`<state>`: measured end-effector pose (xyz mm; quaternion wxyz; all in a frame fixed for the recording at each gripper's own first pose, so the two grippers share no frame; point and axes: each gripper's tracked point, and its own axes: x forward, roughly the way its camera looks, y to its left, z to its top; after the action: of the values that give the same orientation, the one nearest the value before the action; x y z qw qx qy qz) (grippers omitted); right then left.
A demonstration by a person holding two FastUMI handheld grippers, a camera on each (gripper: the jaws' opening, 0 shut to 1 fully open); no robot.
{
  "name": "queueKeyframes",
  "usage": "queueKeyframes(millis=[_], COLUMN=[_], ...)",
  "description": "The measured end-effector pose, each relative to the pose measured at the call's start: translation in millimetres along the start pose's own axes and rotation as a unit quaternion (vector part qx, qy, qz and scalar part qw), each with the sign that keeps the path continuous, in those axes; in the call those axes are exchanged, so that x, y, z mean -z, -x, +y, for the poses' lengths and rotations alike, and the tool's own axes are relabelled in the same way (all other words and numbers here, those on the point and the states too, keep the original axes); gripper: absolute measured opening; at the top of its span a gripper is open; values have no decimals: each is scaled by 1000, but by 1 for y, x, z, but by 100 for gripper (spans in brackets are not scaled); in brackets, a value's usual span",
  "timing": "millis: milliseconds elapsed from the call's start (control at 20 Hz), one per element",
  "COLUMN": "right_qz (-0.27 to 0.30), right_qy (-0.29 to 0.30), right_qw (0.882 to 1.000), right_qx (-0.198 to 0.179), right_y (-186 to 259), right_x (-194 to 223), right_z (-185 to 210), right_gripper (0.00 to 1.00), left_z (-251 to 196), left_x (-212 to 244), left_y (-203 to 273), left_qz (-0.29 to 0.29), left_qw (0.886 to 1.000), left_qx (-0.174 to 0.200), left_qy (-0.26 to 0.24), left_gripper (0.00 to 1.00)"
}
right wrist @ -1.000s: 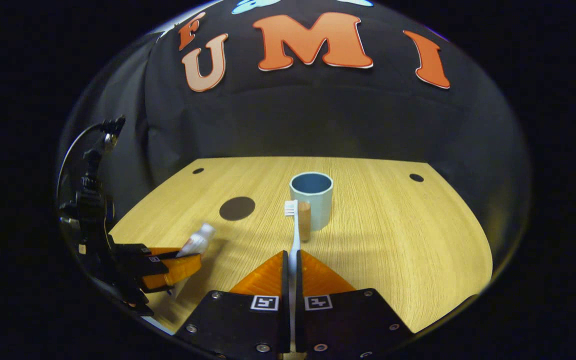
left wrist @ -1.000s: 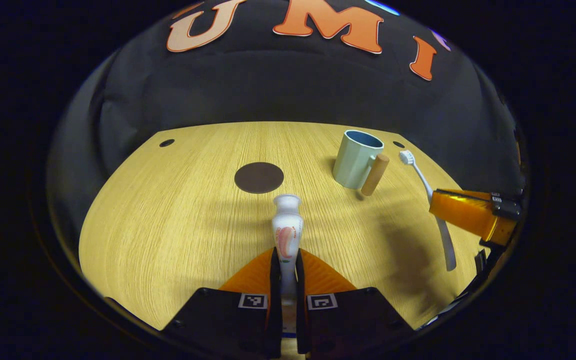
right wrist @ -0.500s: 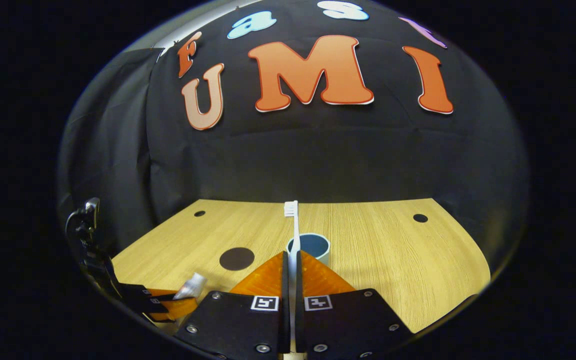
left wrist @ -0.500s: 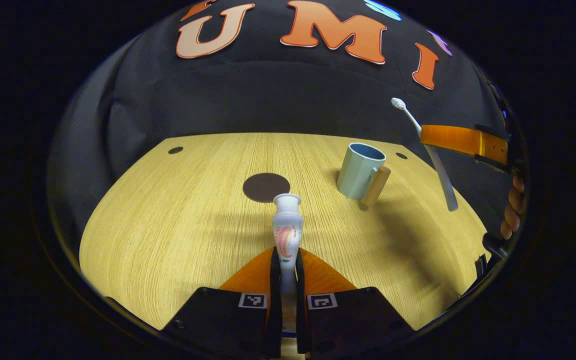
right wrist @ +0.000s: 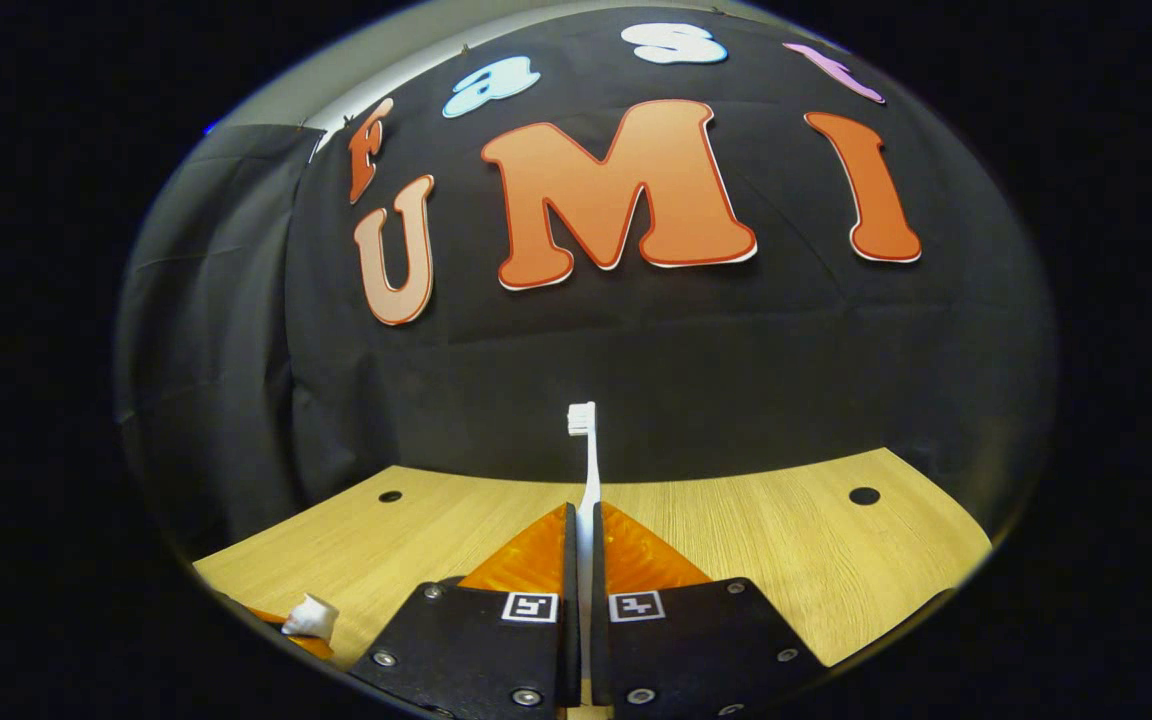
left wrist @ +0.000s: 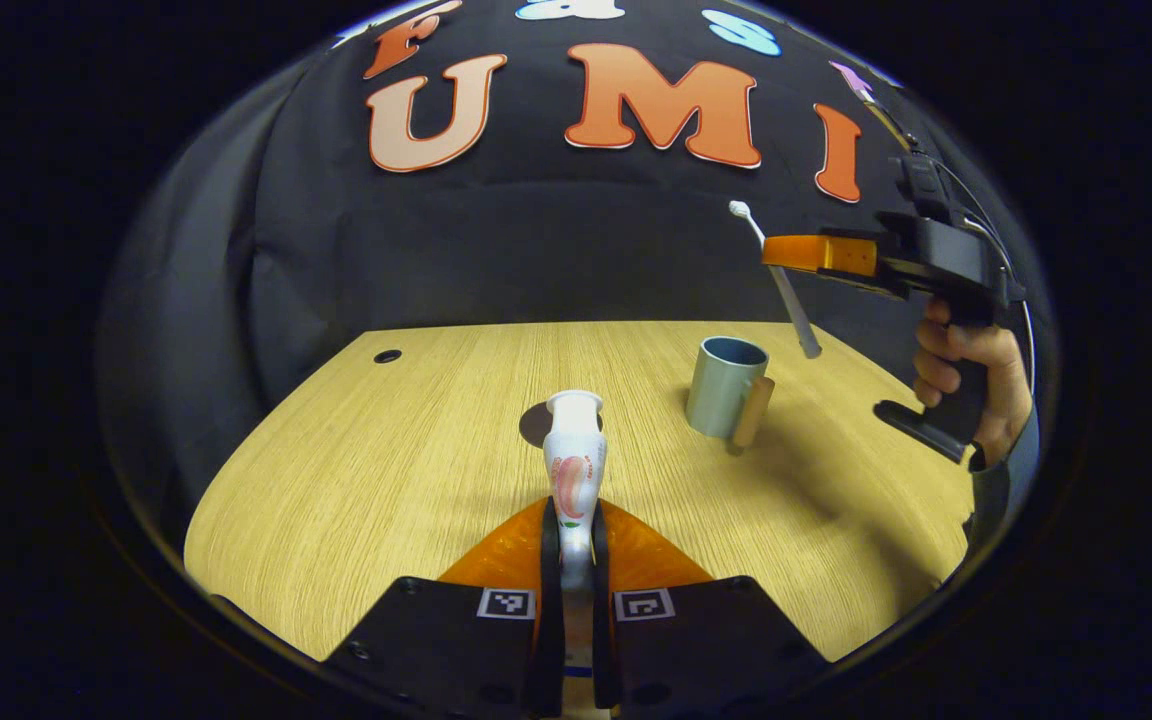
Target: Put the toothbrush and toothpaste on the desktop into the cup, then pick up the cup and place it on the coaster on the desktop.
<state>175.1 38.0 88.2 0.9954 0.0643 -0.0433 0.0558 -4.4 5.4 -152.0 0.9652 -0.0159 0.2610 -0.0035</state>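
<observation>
Bright overhead light, soft shadows on the desktop, sharp focus, strong fisheye bending at edges

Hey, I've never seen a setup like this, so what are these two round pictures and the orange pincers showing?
No robot here: a person holds a two-finger tool in each hand, and each carries a fisheye camera looking along its orange fingers. In the left gripper view, the left gripper is clamped on a white toothpaste tube. On the pale wooden desktop stand a light blue cup with a wooden handle and a dark round coaster. Farther right, a hand holds the right gripper, raised above the cup. In the right gripper view that gripper is shut on a white toothbrush.
</observation>
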Motion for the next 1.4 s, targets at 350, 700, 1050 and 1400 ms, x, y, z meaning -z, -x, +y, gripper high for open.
queueKeyframes(millis=[350,700,1050,1400], right_qz=[-50,-20,2,17], right_qy=[-8,-16,-4,6], right_qw=[999,999,1000,999], right_qx=[-7,-31,-27,-40], right_y=[-39,-60,-52,-22], right_x=[0,45,69,69], right_z=[-6,-6,-21,-31], right_gripper=[4,4,7,15], left_z=[6,17,-12,-60], left_x=[-2,-18,-60,-109], left_y=[5,6,-15,-40], left_qz=[-10,-50,-110,-182], left_qw=[1000,998,993,981], left_qx=[-6,-13,17,54], left_qy=[12,30,28,41], left_gripper=[15,15,15,15])
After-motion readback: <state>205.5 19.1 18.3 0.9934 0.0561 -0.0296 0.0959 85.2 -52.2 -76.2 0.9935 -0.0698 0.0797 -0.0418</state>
